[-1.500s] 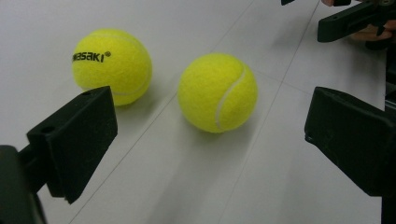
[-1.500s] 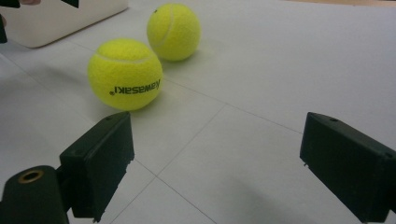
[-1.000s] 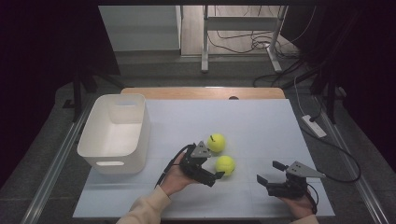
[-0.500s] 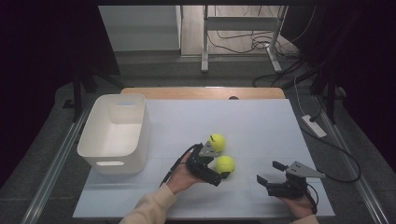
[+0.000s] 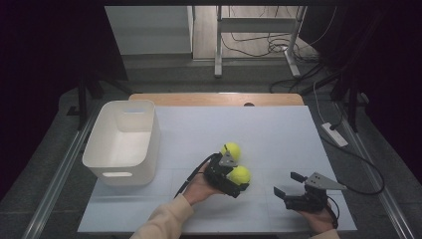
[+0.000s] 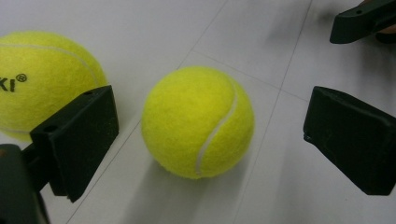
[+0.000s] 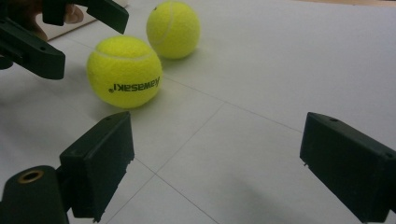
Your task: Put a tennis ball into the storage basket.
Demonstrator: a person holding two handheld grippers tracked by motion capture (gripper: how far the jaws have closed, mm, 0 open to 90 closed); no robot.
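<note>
Two tennis balls lie on the white surface (image 5: 278, 129), and the work in hand looks like moving them into the white bin (image 5: 122, 142) at the left; this is a judgement, since nothing is inside the bin as far as the high view shows.

The left gripper (image 5: 238, 185) has its jaws spread wide around the near ball (image 5: 240, 175). In the left gripper view the ball (image 6: 198, 122) sits between the two black jaws with clear gaps on both sides, so nothing is gripped yet. The far ball (image 5: 230, 151) rests just beside the near one, at about 11 o'clock from it; in the left gripper view it (image 6: 46, 84) sits partly behind the gripper's left jaw.

The right gripper (image 5: 291, 183) rests near the front edge of the surface, at about 3 o'clock from the near ball and apart from it. Its jaws are also wide open and hold nothing; its own view looks across bare surface toward both balls (image 7: 125, 71).

The bin stands well apart from the balls, at about 9 o'clock from them.

Progress: very early. The reach to the first ball seems complete, with the jaws lined up around it. Left to do: close on the near ball, lift, carry it to the bin and release, then the same for the far ball.
</note>
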